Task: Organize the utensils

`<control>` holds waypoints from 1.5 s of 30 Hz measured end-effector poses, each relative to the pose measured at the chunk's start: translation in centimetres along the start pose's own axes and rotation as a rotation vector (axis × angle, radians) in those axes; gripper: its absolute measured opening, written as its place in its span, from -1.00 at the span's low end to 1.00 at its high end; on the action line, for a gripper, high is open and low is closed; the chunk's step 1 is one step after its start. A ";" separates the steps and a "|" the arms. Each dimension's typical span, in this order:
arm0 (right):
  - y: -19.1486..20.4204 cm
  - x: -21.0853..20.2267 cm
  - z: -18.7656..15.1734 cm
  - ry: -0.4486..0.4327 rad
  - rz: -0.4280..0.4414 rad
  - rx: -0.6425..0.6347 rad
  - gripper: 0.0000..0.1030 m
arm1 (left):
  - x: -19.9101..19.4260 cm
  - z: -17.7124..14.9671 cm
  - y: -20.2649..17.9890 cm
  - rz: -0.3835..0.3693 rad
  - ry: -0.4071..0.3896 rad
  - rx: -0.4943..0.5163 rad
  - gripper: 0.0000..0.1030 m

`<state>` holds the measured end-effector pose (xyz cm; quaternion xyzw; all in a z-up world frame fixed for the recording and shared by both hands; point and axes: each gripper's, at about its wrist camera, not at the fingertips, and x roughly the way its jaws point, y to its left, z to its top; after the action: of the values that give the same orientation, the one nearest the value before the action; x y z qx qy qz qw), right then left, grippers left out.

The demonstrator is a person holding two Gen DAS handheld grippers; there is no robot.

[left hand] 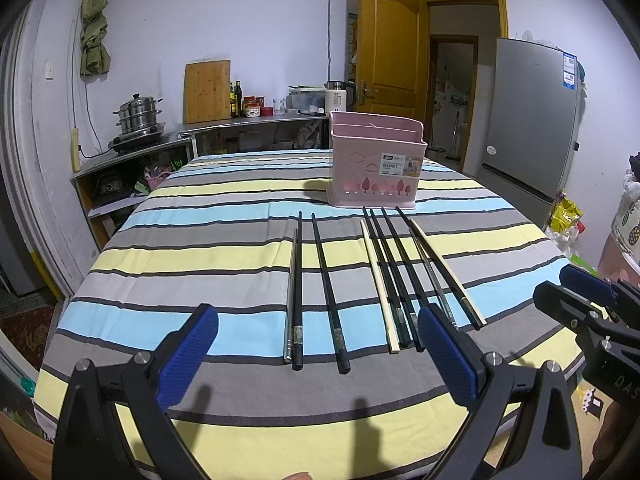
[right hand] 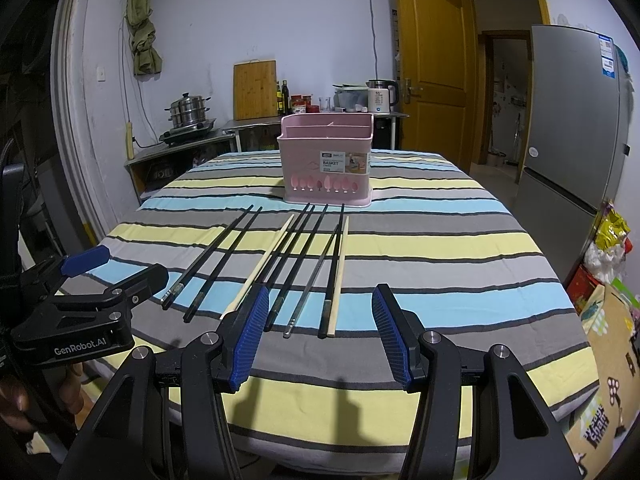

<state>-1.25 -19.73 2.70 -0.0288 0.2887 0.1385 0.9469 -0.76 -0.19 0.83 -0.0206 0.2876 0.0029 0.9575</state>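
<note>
Several chopsticks lie side by side on the striped tablecloth point(left hand: 224, 264), pointing at a pink utensil basket point(left hand: 376, 160) point(right hand: 327, 160). Black chopsticks point(left hand: 329, 292) point(right hand: 228, 258), a metal one point(left hand: 290, 300) point(right hand: 310, 284) and pale wooden ones point(left hand: 378, 284) point(right hand: 339, 276) make up the row. My left gripper point(left hand: 320, 336) hovers open over the near ends of the left chopsticks, holding nothing. My right gripper point(right hand: 320, 312) stands open above the near ends of the right group, also holding nothing. Each gripper shows at the edge of the other's view.
A steel counter point(left hand: 132, 156) with a steamer pot point(left hand: 138, 118), cutting board point(left hand: 206, 90), bottles and kettle point(left hand: 338, 96) runs along the far wall. A grey fridge point(left hand: 528, 120) stands right, by a yellow door point(left hand: 386, 46). Bags point(right hand: 608, 232) sit beside the table's right edge.
</note>
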 end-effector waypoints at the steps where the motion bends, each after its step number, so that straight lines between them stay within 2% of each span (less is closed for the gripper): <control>1: 0.0 0.0 0.0 -0.001 -0.001 0.000 0.06 | 0.0 0.0 0.0 0.000 0.000 0.000 0.97; 31: -0.1 0.5 0.0 0.012 0.007 0.010 0.06 | 0.3 -0.4 0.4 0.000 0.005 0.021 0.97; 41: -0.2 2.9 0.5 0.049 0.034 0.008 0.06 | 3.0 -0.1 1.8 -0.037 0.073 0.009 0.97; 45: -0.4 4.2 1.1 0.067 0.055 0.018 0.06 | 4.4 0.4 2.7 -0.052 0.108 -0.006 0.90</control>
<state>2.82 -18.93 1.29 -0.0169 0.3221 0.1610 0.9328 3.12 2.53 -1.34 -0.0310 0.3382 -0.0223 0.9403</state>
